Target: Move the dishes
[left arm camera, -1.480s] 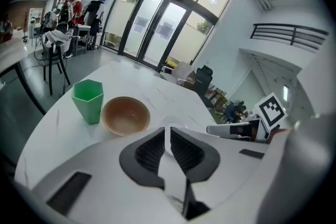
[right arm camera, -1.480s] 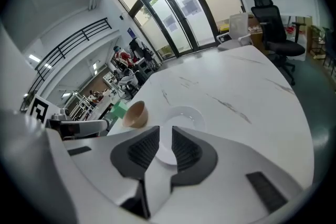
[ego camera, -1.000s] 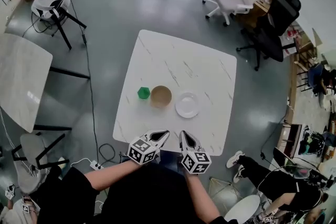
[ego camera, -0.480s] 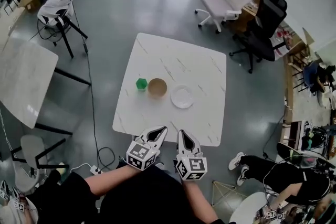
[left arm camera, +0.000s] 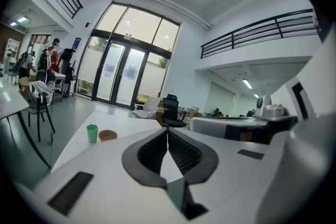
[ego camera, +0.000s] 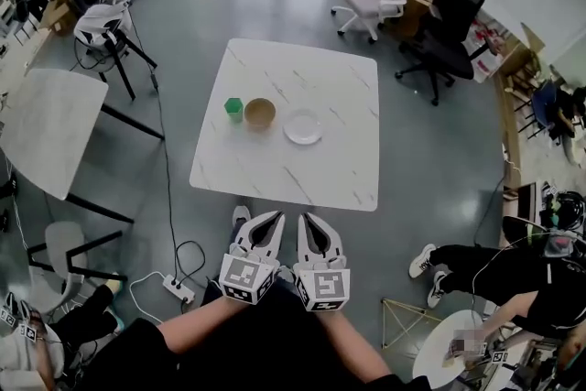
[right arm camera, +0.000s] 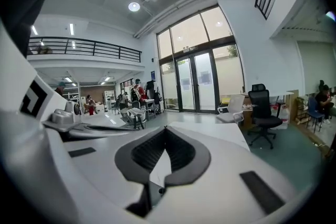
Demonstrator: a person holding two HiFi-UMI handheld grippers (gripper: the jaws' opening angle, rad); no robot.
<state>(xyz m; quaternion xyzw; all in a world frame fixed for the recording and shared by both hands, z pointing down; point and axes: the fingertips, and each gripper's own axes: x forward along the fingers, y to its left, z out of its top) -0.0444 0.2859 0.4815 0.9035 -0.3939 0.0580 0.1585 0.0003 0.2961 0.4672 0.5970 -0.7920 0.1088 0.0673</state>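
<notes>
On the white marble table (ego camera: 311, 169) stand a green cup (ego camera: 233, 109), a tan bowl (ego camera: 260, 113) and a white plate (ego camera: 302, 126) in a row near its left side. My left gripper (ego camera: 272, 218) and right gripper (ego camera: 304, 219) hang side by side short of the table's near edge, both shut and empty. In the left gripper view the green cup (left arm camera: 92, 133) and the bowl (left arm camera: 107, 135) show far off on the table, left of the shut jaws. The right gripper view shows the table top (right arm camera: 210, 131) beyond its jaws, with no dish in sight.
Another marble table (ego camera: 41, 128) stands at the left with chairs (ego camera: 96, 27) behind it. Office chairs (ego camera: 439, 18) stand beyond the table's far right corner. A power strip and cable (ego camera: 179, 288) lie on the floor at the left. A seated person's legs (ego camera: 467, 266) are at the right.
Both grippers have drawn back from the table's near edge and risen, staying shut. The table and its dishes now sit farther up the head view.
</notes>
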